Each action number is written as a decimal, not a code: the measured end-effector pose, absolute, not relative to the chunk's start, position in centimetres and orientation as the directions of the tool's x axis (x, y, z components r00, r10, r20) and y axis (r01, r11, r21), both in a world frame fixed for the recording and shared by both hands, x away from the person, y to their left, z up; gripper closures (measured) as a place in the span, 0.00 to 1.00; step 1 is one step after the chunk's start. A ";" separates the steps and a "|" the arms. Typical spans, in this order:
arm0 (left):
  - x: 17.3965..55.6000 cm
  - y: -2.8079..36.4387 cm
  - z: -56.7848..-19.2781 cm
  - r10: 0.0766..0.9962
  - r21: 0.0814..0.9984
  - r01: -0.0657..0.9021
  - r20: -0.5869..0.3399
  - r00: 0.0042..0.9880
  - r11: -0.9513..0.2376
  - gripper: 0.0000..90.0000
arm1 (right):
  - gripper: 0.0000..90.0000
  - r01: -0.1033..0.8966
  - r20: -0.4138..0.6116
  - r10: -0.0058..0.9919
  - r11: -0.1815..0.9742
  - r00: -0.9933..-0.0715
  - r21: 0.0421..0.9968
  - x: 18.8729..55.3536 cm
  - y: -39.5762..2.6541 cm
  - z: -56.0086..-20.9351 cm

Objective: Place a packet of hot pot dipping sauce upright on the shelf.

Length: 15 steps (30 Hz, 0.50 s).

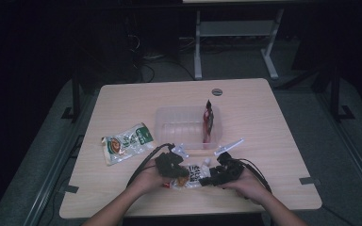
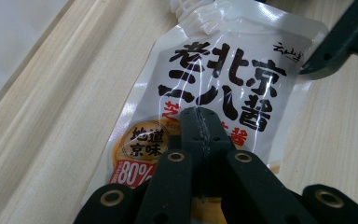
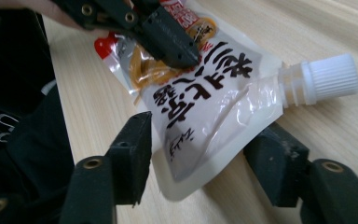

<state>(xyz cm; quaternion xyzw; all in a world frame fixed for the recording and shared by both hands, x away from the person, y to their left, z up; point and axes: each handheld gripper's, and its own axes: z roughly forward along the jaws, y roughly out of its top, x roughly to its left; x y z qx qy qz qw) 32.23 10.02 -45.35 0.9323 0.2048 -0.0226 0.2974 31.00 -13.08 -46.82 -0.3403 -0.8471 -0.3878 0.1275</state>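
A white sauce pouch (image 1: pixel 194 175) with black characters and a white screw cap lies flat on the wooden table near its front edge. My left gripper (image 1: pixel 172 165) is shut, its closed tips resting on the pouch's printed face (image 2: pixel 223 70) near the orange label. In the left gripper view its jaws (image 2: pixel 200 122) meet with nothing between them. My right gripper (image 1: pixel 217 176) is open, and in the right gripper view its jaws (image 3: pixel 203 149) straddle the pouch's (image 3: pixel 205 107) top corner beside the cap (image 3: pixel 331 77). The pads stand just clear of the film.
A clear plastic tub (image 1: pixel 179 127) stands mid-table with a red packet (image 1: pixel 209 120) upright against its right wall. A green and white snack bag (image 1: pixel 125 143) lies to the left. Two small white pieces (image 1: pixel 228 145) sit just in front of the tub.
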 end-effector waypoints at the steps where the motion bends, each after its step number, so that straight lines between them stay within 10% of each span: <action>1: 32.2 10.0 -45.4 0.367 0.545 0.395 -0.165 0.915 -0.740 1.00 | 0.51 0.683 0.489 0.478 0.462 -0.729 0.566 31.3 -12.8 -46.9; 15: 32.2 10.1 -45.4 0.361 0.551 0.390 -0.166 0.918 -0.738 1.00 | 0.75 0.671 0.508 0.439 0.478 -0.741 0.567 32.0 -11.9 -47.0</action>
